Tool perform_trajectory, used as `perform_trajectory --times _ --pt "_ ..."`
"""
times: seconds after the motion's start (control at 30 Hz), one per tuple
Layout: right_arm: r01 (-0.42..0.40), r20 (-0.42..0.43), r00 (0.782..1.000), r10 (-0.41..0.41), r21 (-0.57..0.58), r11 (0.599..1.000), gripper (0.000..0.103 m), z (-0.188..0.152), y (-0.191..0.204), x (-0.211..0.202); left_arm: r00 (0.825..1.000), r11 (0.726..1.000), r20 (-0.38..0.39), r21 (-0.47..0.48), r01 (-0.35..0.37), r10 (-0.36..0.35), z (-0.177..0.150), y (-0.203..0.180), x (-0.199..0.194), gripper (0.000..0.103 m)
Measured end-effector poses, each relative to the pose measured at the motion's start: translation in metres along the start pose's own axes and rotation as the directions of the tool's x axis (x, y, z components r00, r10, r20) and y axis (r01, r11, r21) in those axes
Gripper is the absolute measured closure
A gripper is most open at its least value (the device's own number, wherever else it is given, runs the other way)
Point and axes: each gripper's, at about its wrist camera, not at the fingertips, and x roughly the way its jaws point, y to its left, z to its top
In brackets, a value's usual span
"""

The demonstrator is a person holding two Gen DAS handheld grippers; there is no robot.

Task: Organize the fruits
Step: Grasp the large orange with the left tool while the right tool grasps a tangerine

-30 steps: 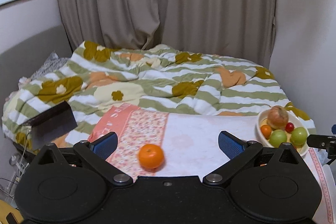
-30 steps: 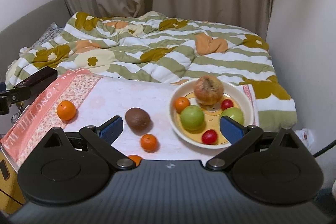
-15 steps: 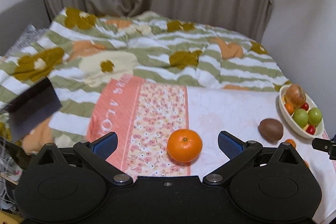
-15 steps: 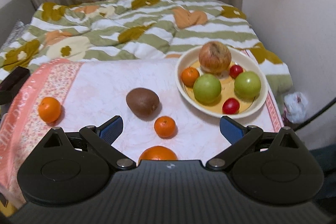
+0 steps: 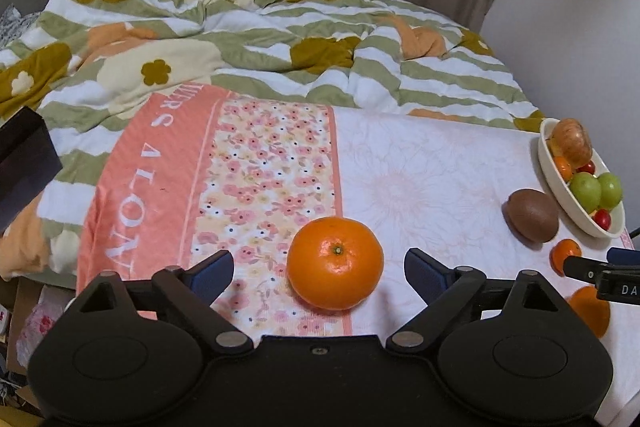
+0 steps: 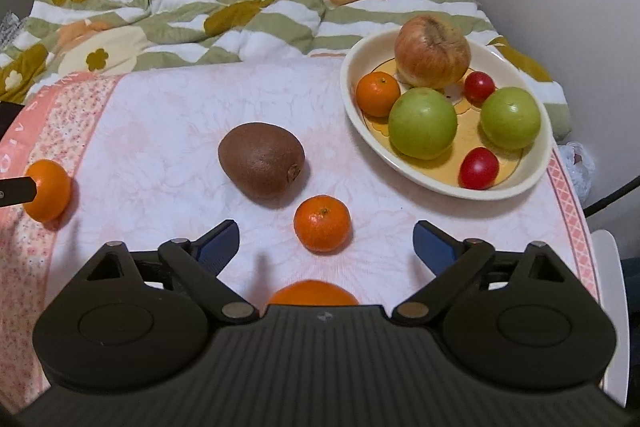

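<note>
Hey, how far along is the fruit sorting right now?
Partly done: the bowl holds an apple, small orange, two green fruits and two red ones. Nothing is in hand; both tools are open, the left tool around the big orange. Left on the cloth: kiwi, small orange, two more oranges.

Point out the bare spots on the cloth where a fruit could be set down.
Free: the white cloth behind the kiwi, up to the quilt, and the stretch between the kiwi and the large orange at left. Crowded: the bowl, packed with fruit, and the near edge around the small mandarin beside the kiwi.
</note>
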Motion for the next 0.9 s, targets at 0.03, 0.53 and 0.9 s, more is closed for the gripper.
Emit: perform_trajectory --times 0.03,0.53,0.9 --pt "-0.005 -0.006 1.0 0.005 0.002 1.0 0.001 0.001 -0.001 0.003 1.0 1.0 -0.003 -0.003 -0.003 0.003 0.001 -0.001 0.002 0.009" --pt "-0.034 -0.057 0.998 0.035 0.016 0.999 0.028 0.005 -0.006 0.025 0.999 0.999 -0.024 0.02 -0.028 0.028 -0.001 -0.017 0.017 0.039" --pt "-0.038 -0.046 0.998 0.038 0.006 0.999 0.052 0.002 -0.003 0.026 0.998 0.997 -0.013 0.052 -0.053 0.054 -0.011 -0.025 0.011 0.04"
